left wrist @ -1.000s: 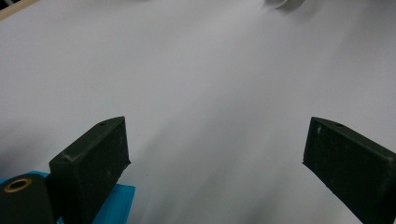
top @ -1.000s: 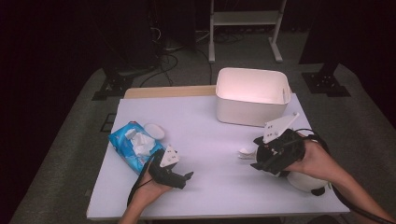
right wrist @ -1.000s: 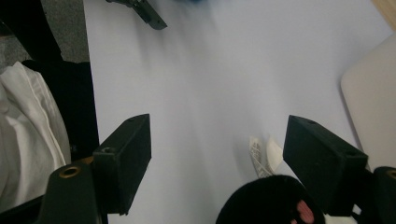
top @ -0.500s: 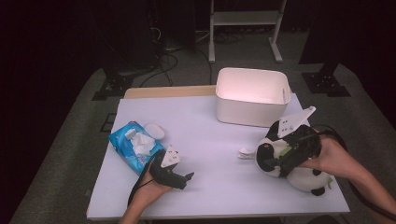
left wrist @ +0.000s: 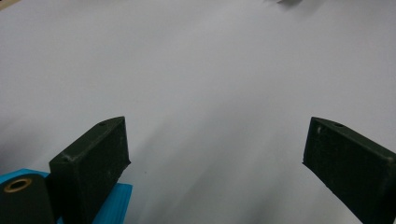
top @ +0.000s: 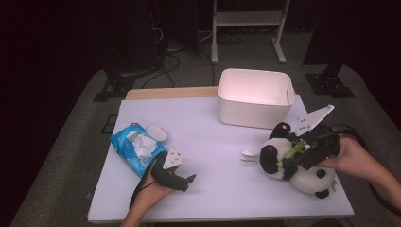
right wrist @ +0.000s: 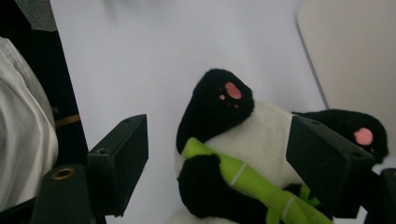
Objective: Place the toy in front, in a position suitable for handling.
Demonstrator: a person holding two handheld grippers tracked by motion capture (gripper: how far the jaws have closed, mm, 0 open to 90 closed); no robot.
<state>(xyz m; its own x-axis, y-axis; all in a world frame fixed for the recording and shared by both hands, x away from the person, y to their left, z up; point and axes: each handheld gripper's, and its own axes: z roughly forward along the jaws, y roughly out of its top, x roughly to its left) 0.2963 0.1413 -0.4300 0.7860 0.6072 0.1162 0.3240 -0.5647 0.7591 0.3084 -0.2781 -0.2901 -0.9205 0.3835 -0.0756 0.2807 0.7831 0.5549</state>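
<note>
your right gripper (top: pixel 294 161) has swung over the panda plush (top: pixel 302 165) in the last second: a moment ago it sat low near the small white scrap (top: pixel 247 154), and now it hangs over the toy's belly, its grey plate tilted up toward the white bin (top: pixel 254 97). the panda itself has turned, so its pink-padded feet now point toward the middle of the table (top: pixel 222 142), where earlier it lay mostly hidden behind your hand. in the right gripper view the jaws stand apart, one on each side of the panda plush (right wrist: pixel 243 135), with the green bamboo stalk (right wrist: pixel 247 179) lying across its chest between them; nothing is clamped yet. the toy rests on the table near the right front edge, just in front of the bin and apart from it. that reads as a grasp being lined up, and closing on the body looks likely to pinch the stalk too, so settle the pads on the soft torso. your left gripper (top: pixel 182 178) has not moved; its jaws are spread wide over bare tabletop, beside the blue wipes pack (top: pixel 135 146) and holding nothing.
</note>
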